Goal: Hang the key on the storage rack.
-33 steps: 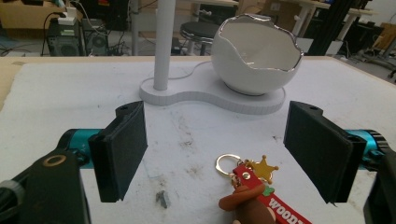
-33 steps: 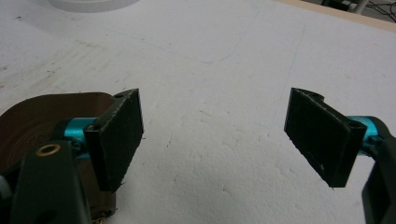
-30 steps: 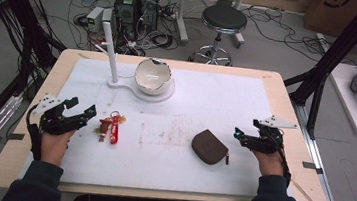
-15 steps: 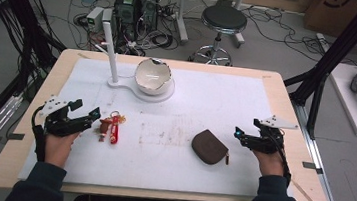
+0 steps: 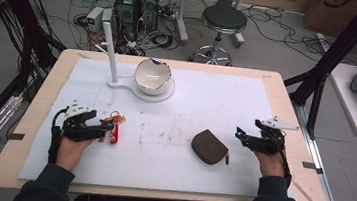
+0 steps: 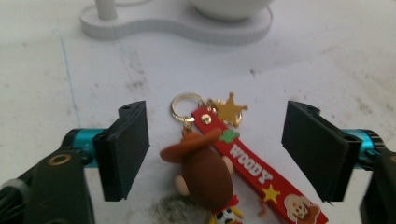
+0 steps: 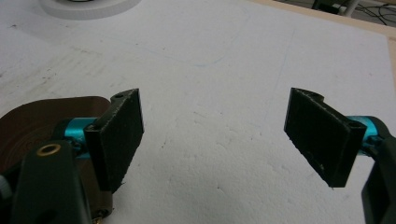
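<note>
A keychain (image 5: 114, 126) with a brown-hatted figure (image 6: 203, 168), a red strap (image 6: 252, 172) and a gold star lies on the white mat at the left. My left gripper (image 5: 104, 128) is open, and the figure lies between its two pads (image 6: 123, 149) without touching them. Those jaws have just been closing a little. At the right, a brown zip pouch (image 5: 209, 146) lies flat on the mat. My right gripper (image 5: 240, 135) is open just to the right of the pouch. The pouch (image 7: 32, 121) shows behind that gripper's left pad, with nothing between the pads (image 7: 322, 135).
At the back of the mat stands a white base with a bowl (image 5: 153, 75) and an upright white post (image 5: 110, 48). The wooden table edge (image 5: 286, 107) frames the mat. A stool (image 5: 222, 19) and cables stand on the floor beyond the table.
My left gripper has moved right and slightly down to the keychain, which now lies between its jaws. The right gripper and the pouch have not moved.
</note>
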Motion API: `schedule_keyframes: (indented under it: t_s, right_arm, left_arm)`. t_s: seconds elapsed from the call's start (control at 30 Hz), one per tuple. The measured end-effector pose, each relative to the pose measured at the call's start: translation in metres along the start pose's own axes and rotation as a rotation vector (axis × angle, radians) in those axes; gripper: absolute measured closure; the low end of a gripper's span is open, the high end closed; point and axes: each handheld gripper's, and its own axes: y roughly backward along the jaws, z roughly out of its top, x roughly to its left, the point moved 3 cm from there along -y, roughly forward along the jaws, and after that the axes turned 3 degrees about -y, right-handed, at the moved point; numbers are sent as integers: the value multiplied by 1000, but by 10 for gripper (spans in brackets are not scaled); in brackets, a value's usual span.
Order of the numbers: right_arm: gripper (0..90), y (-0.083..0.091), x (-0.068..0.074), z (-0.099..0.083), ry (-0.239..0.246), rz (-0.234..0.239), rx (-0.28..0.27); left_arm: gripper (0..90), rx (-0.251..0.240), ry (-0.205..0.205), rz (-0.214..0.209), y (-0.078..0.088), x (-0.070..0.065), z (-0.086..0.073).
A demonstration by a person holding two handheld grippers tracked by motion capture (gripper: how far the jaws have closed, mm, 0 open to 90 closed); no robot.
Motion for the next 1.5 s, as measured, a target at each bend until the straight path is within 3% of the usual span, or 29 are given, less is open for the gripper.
schedule_keyframes:
  t_s: [0.03,0.1,0.13,0.17,0.3,0.33,0.43,0.53,0.6,0.63,0.8,0.87,0.97,1.0,1.03,1.1,1.17,1.43,1.5]
  right_arm:
    - [200,0,0,0,0,2,0]
    - [200,1,1,0,3,3,1]
    - [201,1,1,0,8,2,1]
    - [201,1,1,0,7,3,1]
    - [200,1,2,1,9,4,-5]
    - [200,1,1,1,9,3,-4]
    - [201,0,1,1,8,4,1]
    - [200,-1,2,1,7,3,3]
    - [201,-1,2,1,12,6,1]
    - [201,-1,2,1,11,6,2]
    - [201,-2,2,2,10,7,3]
    - [200,-2,2,2,6,7,3]
    - [201,-2,2,1,9,8,4]
    - [201,-2,2,1,9,8,4]
    - [200,-1,1,2,3,7,2]
    - [201,-1,1,2,4,5,1]
    - [201,0,1,2,-1,7,-3]
    - [201,0,5,6,3,11,-15]
    - [201,-1,5,7,4,13,-13]
  left_arm:
    - [273,0,0,0,0,0,0]
    - [274,64,3,20,-3,1,-6]
    - [277,64,3,20,-3,1,-6]
    - [281,94,7,25,-4,2,-9]
    - [337,129,4,31,-5,2,-12]
    - [337,166,-6,36,-9,2,-15]
    - [332,180,-62,49,-13,0,-15]
    - [314,182,-83,52,-15,-1,-15]
    - [354,184,-94,51,-15,0,-13]
    - [453,182,-92,42,-15,1,-12]
    - [470,195,-84,24,-16,4,-9]
    - [472,179,-51,20,-15,8,-7]
    - [473,110,0,-15,-7,14,2]
    - [473,110,0,-15,-7,14,2]
    - [473,60,21,-41,0,17,9]
    - [473,37,27,-55,3,19,13]
    - [473,-24,50,-90,11,24,25]
    - [473,-98,37,-113,26,33,61]
    - [473,-123,28,-119,33,36,81]
